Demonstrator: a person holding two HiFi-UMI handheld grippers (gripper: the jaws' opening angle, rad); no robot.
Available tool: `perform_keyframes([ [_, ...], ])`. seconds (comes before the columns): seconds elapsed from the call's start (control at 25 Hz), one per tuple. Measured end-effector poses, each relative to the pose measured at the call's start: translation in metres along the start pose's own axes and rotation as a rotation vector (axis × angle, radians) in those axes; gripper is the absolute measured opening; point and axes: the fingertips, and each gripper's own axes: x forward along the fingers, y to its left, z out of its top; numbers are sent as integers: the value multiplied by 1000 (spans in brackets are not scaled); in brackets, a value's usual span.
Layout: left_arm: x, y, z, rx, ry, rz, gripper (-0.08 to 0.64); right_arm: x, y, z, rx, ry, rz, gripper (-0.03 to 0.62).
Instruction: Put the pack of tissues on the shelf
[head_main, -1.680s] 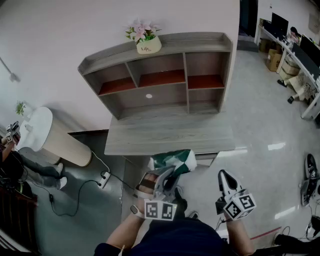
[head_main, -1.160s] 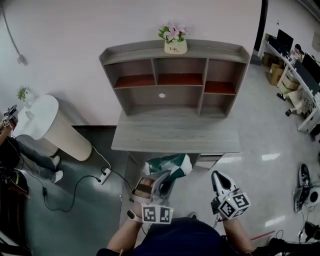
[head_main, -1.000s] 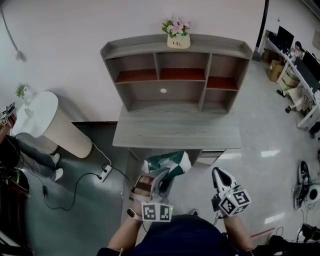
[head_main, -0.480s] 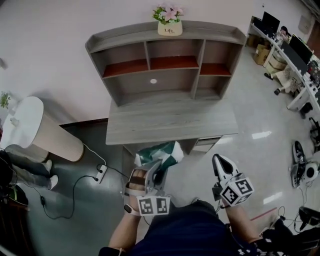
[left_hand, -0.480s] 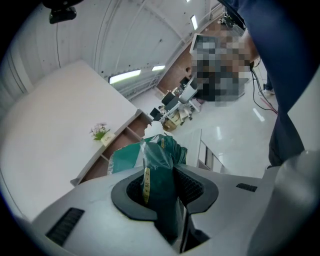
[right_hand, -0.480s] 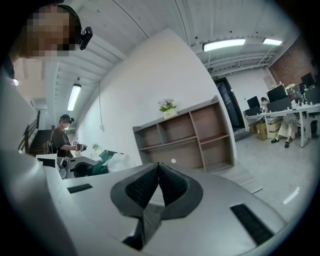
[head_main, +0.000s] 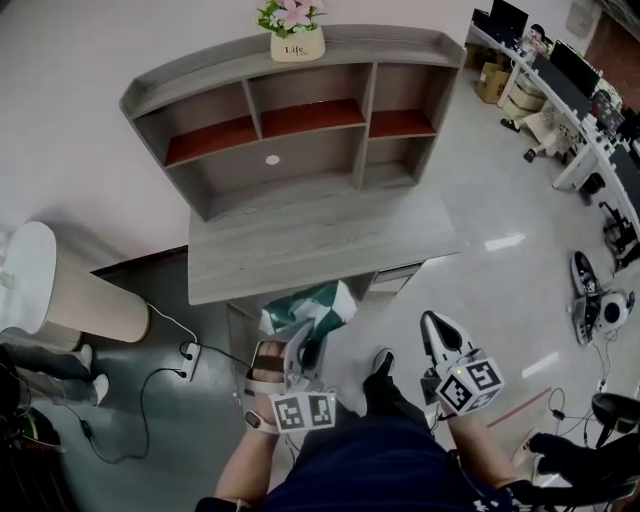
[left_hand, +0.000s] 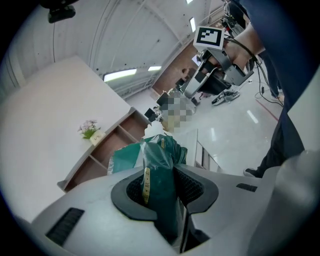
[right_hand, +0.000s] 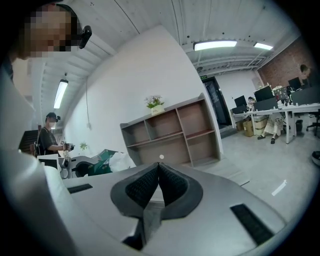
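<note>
The pack of tissues (left_hand: 161, 154) is gripped by the left tongs (left_hand: 159, 186), while the right tongs (right_hand: 158, 176) are closed, empty.

Showing dark green with white patches on the pack of tissues (head_main: 310, 303). Wearing grey wood grain across the shelf (head_main: 320, 165) and desk (head_main: 310, 235), with red-brown boards (head_main: 310, 117) inside. Carrying pink flowers (head_main: 293, 14) in a cream pot (head_main: 297, 46).

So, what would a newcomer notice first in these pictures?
The green pack of tissues, clamped in the left gripper just before the desk. Beyond it stands the grey shelf, a flower pot on top; the right gripper is shut and empty.
</note>
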Motion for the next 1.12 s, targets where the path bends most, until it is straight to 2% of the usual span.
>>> perform_keyframes([
  [0.24,36,3,22,1,13,-7,112,12,-39,7,38,-6,-4,11],
  [0.44,79,11,44,9,24,3,112,32,-81,23,48,-21,6,12],
  [0.76,145,8,80,11,46,-21,113,59,-151,42,77,-17,12,11],
  [1.12,190,1,117,8,64,-19,114,66,-208,59,84,-19,23,12],
])
